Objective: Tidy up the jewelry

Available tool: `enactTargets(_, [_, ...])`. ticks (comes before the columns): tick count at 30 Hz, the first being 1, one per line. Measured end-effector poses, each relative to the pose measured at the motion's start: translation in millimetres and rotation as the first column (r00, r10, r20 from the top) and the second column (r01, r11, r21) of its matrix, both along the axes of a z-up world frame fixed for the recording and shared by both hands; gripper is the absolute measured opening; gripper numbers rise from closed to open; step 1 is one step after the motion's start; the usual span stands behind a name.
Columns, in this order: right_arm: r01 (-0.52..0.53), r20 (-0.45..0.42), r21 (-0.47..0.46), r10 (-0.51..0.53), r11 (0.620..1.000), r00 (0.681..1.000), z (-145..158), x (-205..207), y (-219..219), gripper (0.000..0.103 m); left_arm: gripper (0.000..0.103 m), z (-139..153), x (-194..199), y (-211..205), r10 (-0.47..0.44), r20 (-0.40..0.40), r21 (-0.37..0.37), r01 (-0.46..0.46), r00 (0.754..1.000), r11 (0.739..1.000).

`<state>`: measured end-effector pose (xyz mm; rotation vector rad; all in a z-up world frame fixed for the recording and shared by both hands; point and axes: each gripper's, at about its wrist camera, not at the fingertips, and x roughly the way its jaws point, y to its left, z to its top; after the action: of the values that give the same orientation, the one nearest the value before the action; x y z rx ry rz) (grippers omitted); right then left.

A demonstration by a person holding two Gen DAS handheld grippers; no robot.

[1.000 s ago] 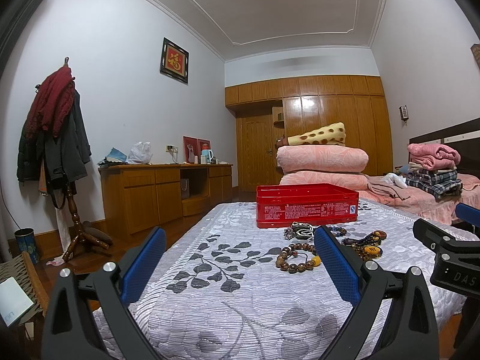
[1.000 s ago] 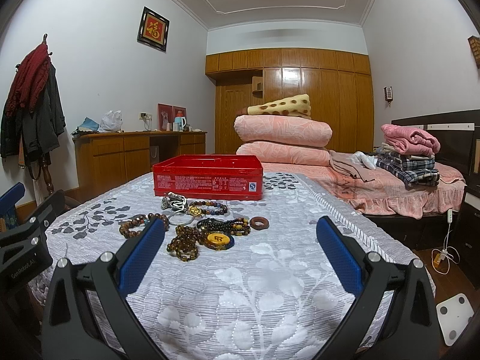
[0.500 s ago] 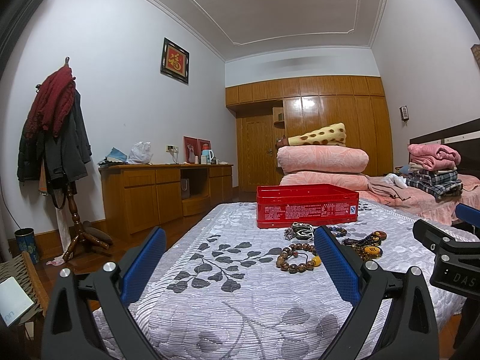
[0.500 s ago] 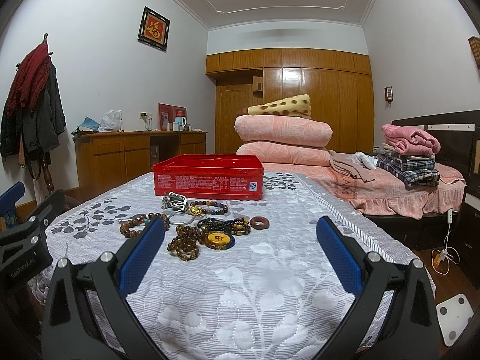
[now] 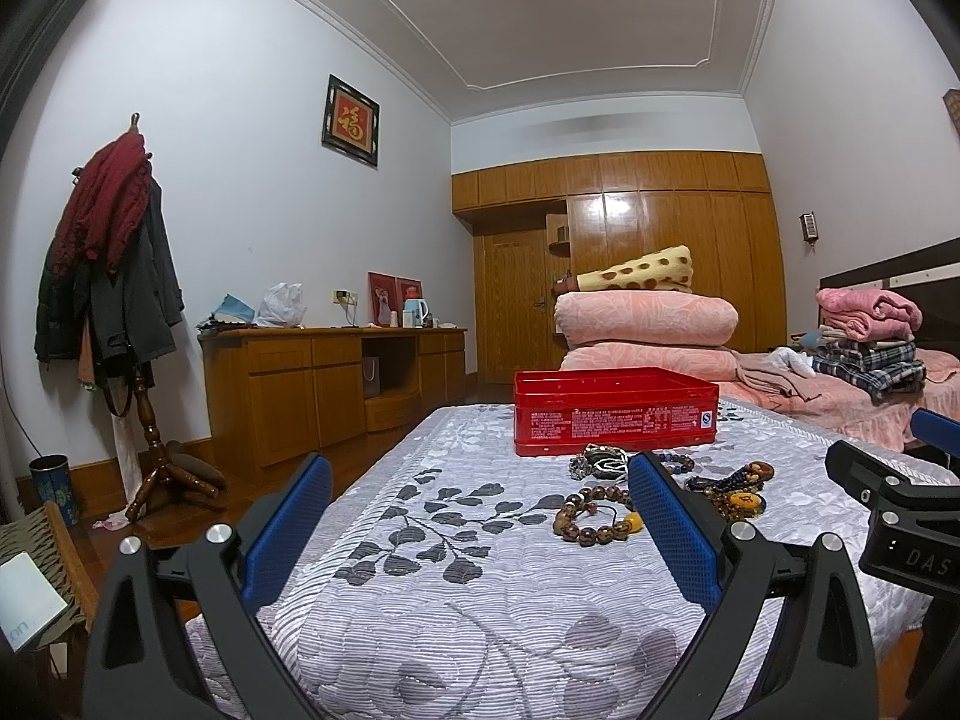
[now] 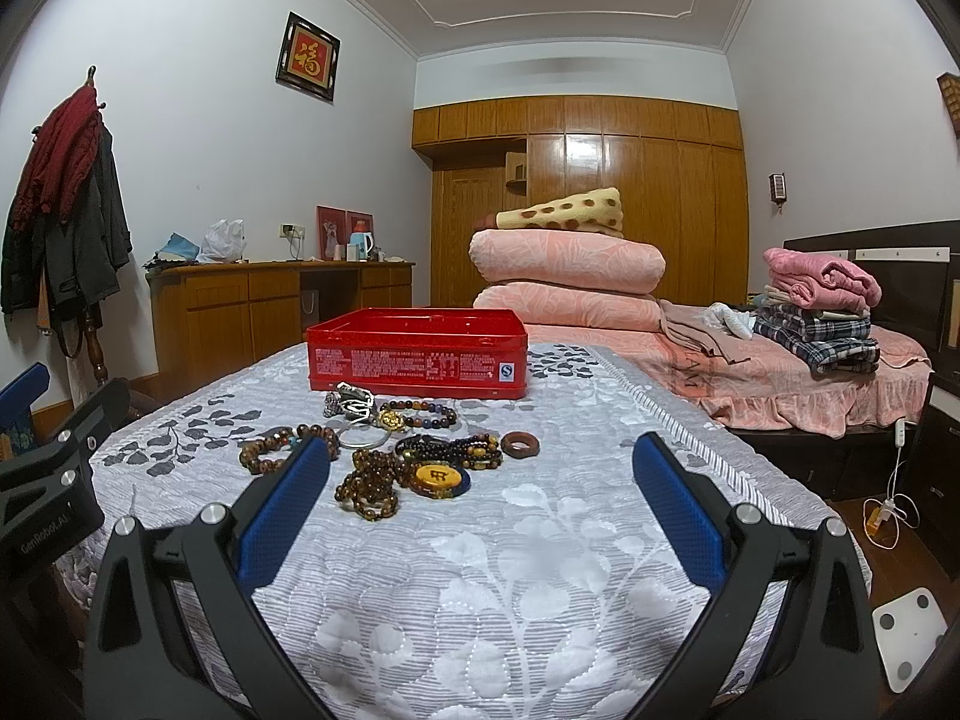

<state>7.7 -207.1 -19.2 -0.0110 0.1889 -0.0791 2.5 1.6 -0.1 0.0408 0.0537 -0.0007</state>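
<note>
Both the left gripper and right gripper gape empty at lower frame; bead bracelets lie mid-frame before the red tin

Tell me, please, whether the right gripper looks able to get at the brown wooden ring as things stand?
Probably yes. The right gripper is open and empty, and the wooden ring lies alone on the quilt ahead between its jaws, just right of the bead pile, nothing covering it.

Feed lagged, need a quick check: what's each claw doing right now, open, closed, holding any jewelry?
Left claw: open, holding nothing, above the bedspread.
Right claw: open, holding nothing, short of the jewelry pile.
</note>
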Motion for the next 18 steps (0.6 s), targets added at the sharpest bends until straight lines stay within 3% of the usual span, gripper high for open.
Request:
enactTargets(13, [0.001, -0.004, 0.001, -0.001, 1.000, 1.000, -1, 1, 0, 0.098, 0.097, -1, -1, 2, 0.001, -0.004, 0.000, -0.001, 1.000, 1.000])
enactTargets(18, [0.004, -0.037, 0.006, -0.003, 1.000, 0.999, -5, 10, -4, 0.098, 0.097, -4, 12, 0, -0.004, -0.045, 0.007, 0.004, 0.999, 1.000])
